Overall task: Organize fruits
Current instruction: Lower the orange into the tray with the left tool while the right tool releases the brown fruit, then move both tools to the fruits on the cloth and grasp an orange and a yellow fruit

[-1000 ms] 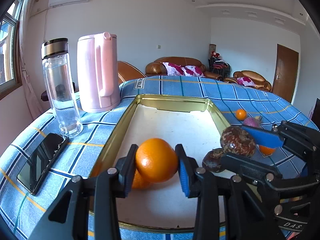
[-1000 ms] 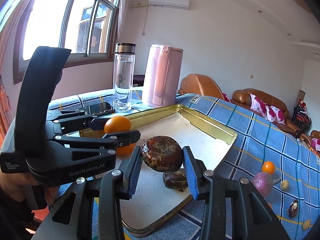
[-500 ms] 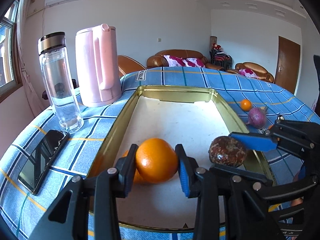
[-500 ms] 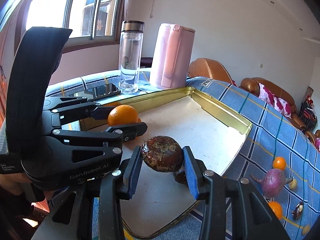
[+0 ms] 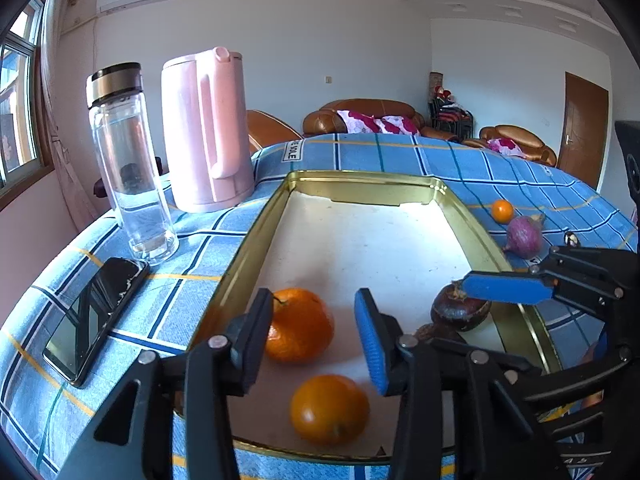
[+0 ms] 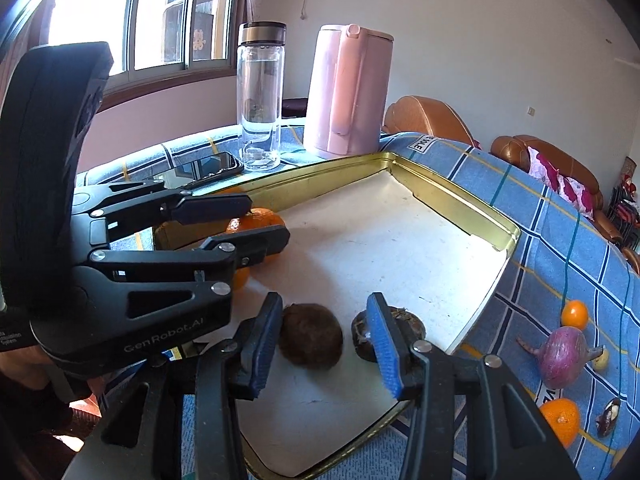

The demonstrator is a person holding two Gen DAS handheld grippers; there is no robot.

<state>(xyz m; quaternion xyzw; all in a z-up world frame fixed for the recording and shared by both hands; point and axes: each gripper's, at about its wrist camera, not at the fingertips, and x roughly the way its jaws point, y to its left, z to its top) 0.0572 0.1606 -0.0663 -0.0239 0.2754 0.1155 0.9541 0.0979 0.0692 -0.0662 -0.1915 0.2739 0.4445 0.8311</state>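
Your left gripper (image 5: 316, 334) has just opened, its pads clear of the fruit: one orange (image 5: 329, 409) sits loose on the tray floor below them, a second orange (image 5: 300, 324) lies just beyond, beside the left pad. Your right gripper (image 6: 324, 340) has also just been opening; a dark brown round fruit (image 6: 311, 335) sits on the tray (image 6: 456, 196) between its pads, nearest the left one, with no visible squeeze, and a second brown fruit (image 6: 400, 320) lies partly behind the right pad. That makes two oranges and two brown fruits inside the gold-rimmed tray. Only the right wrist view shows what waits on the blue checked tablecloth (image 6: 540, 216) to the right: two more oranges, one near (image 6: 560, 418) and one farther (image 6: 574, 314), a purple bulb-shaped vegetable (image 6: 562, 356) between them, and some small pieces too tiny to name. The left wrist view catches just one of those oranges and the purple vegetable. Beyond the tray's left side you have one phone (image 5: 94, 316), one clear bottle (image 5: 128, 168) and one pink kettle (image 5: 206, 132), then brown sofas at the far wall.
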